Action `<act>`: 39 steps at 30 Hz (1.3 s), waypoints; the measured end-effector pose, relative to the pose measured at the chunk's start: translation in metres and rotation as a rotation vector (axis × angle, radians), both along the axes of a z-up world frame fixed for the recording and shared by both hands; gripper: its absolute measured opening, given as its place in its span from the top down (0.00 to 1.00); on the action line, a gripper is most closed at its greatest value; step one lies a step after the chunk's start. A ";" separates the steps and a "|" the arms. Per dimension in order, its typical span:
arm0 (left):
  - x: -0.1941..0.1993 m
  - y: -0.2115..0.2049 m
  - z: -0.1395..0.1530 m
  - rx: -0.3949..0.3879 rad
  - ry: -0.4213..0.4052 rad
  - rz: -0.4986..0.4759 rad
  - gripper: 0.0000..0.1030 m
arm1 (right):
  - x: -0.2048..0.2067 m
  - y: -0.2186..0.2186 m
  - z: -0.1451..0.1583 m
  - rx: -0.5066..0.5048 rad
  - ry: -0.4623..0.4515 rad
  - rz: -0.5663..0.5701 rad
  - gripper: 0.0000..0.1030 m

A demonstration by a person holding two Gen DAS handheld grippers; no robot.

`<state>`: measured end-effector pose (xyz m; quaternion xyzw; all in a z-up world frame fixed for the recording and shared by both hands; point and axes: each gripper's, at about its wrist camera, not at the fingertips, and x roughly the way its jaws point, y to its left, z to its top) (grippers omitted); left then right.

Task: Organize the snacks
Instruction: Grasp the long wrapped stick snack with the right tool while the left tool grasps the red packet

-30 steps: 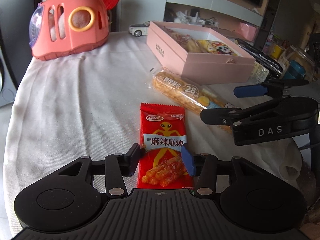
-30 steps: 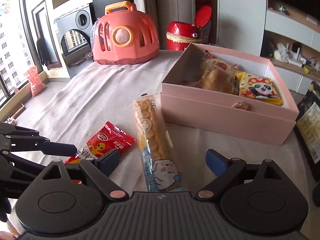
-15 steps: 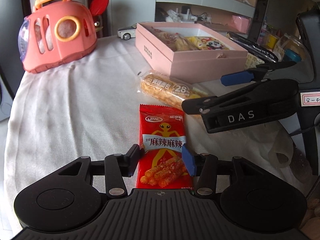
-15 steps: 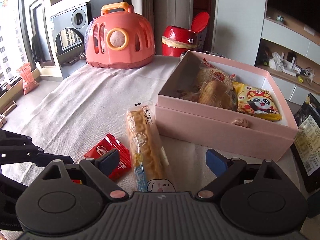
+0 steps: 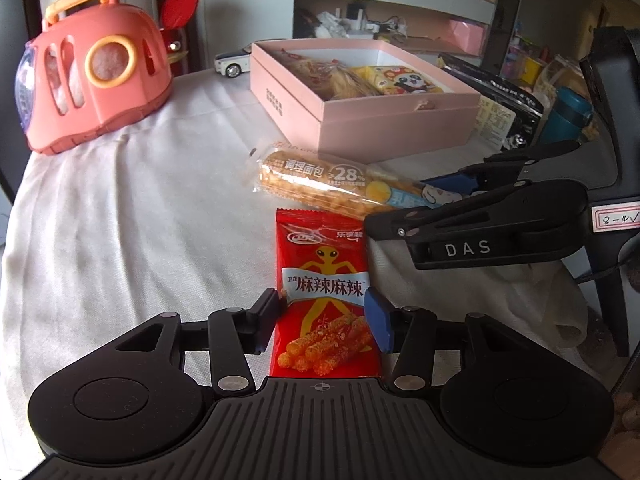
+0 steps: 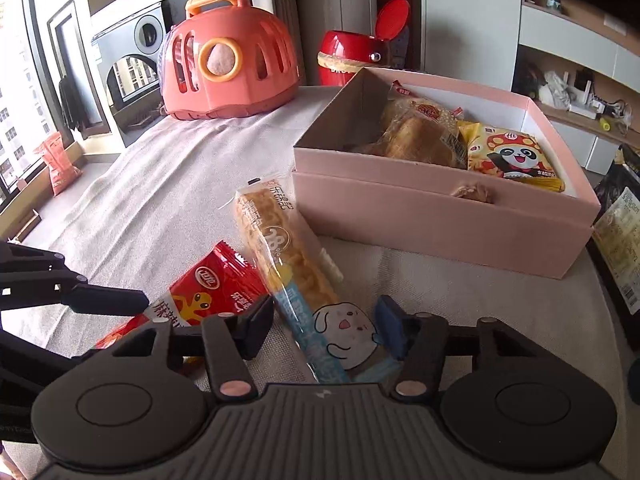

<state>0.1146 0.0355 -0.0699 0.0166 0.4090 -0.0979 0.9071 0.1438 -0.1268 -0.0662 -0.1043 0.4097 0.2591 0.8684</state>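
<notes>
A red spicy-snack packet [image 5: 325, 284] lies flat on the white cloth, its near half between the fingers of my left gripper [image 5: 325, 312], whose pads touch its sides; it also shows in the right wrist view [image 6: 208, 292]. A long bread packet [image 6: 296, 268] lies slantwise beside it, its near end between the fingers of my right gripper [image 6: 326, 326], which stand narrowed around it; it also shows in the left wrist view [image 5: 332, 184]. The open pink box [image 6: 440, 216] behind holds wrapped bread and a panda snack bag.
A pink toy carrier [image 5: 92, 76] stands at the far left, a red lidded can [image 6: 352, 56] behind it. A white toy car [image 5: 232, 62] sits by the pink box [image 5: 384, 120]. Dark packets [image 5: 496, 96] lie at the right table edge.
My right gripper moved forward over the bread packet and its fingers narrowed around the near end. My left gripper stayed around the red packet.
</notes>
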 end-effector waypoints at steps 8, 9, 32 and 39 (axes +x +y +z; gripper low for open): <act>-0.002 0.002 -0.006 -0.056 0.001 -0.086 0.20 | -0.003 -0.002 -0.001 0.000 -0.010 0.011 0.46; -0.002 -0.001 -0.006 -0.041 0.001 -0.083 0.19 | -0.003 -0.001 -0.001 0.001 -0.011 0.010 0.46; -0.030 0.010 -0.001 -0.082 -0.046 0.038 0.52 | -0.007 0.016 0.028 -0.033 -0.024 0.209 0.75; -0.045 0.008 -0.001 -0.089 -0.037 0.057 0.52 | -0.029 -0.026 0.061 -0.006 -0.049 0.180 0.81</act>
